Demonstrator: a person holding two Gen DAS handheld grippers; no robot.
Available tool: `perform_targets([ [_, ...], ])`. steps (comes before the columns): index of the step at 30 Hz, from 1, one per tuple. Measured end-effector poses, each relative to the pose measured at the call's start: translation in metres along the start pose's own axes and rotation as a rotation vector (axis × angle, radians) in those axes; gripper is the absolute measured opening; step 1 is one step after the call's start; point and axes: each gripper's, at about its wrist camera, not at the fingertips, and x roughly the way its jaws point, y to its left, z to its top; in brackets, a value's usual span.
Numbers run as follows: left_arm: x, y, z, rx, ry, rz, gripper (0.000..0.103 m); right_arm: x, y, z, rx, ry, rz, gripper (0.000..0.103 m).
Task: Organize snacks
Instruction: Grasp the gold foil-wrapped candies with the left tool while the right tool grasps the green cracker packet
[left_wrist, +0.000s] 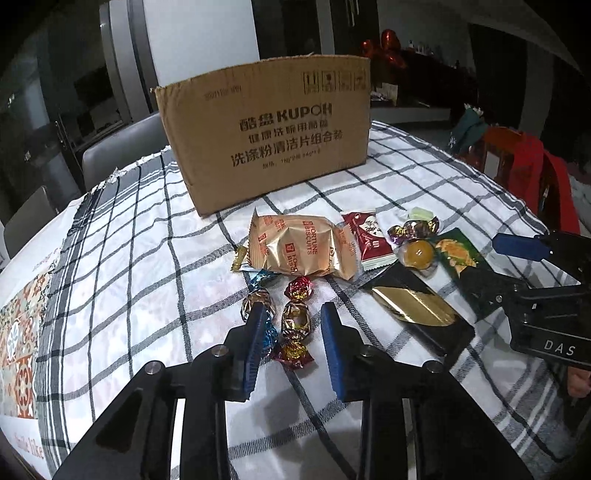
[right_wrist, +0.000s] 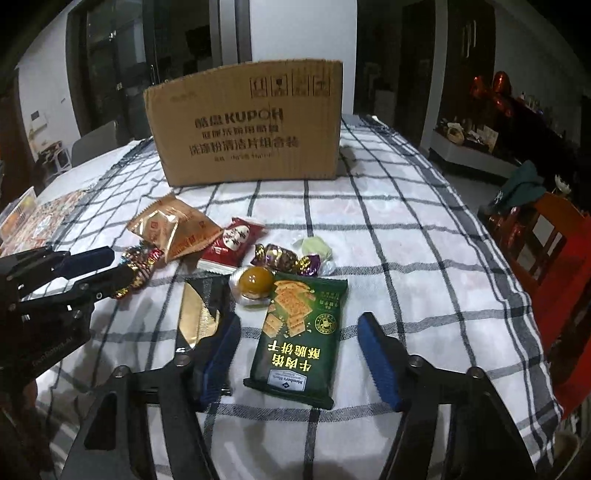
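The cardboard box reads "KUPOH". Just before it on the checked surface, the gold packet says "FORTUNE BISCUITS". Nearer, the left claw stands narrow around a foil candy, pads apart from it. The right claw, half wide, straddles the green cracker pack, whose badge print blurs.

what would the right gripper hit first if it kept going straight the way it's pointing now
Most likely the green cracker packet, which lies flat on the checked tablecloth between the open fingers of the right gripper. Depth is hard to judge through the fisheye.
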Motion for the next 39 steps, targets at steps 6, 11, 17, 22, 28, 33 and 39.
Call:
perform_targets([
  [6, 0.009, 0.003, 0.001, -0.008, 0.012, -0.015, 0.031, 0.004, 0.001, 0.0, 0.001, 0.004, 0.008, 0.063],
  [11, 0.012, 0.002, 0.002, -0.003, 0.017, -0.011, 0.029, 0.008, 0.0, 0.001, 0.002, 0.008, 0.006, 0.063],
  [17, 0.01, 0.001, 0.003, -0.008, 0.026, -0.025, 0.026, 0.013, -0.006, 0.003, 0.02, 0.024, 0.007, 0.063],
  [22, 0.016, 0.0, 0.001, -0.001, 0.048, -0.016, 0.025, 0.016, -0.004, 0.002, 0.014, 0.04, 0.017, 0.054],
  [28, 0.02, 0.001, 0.0, -0.018, 0.063, -0.016, 0.019, 0.015, -0.003, 0.001, 0.002, 0.036, 0.014, 0.048],
  [33, 0.012, -0.002, 0.002, -0.024, 0.052, -0.022, 0.019, 0.01, -0.004, 0.002, 0.002, 0.022, 0.016, 0.047],
  [39, -0.004, -0.006, 0.007, -0.045, 0.032, -0.022, 0.019, -0.004, -0.006, 0.003, 0.005, 0.0, 0.026, 0.047],
])
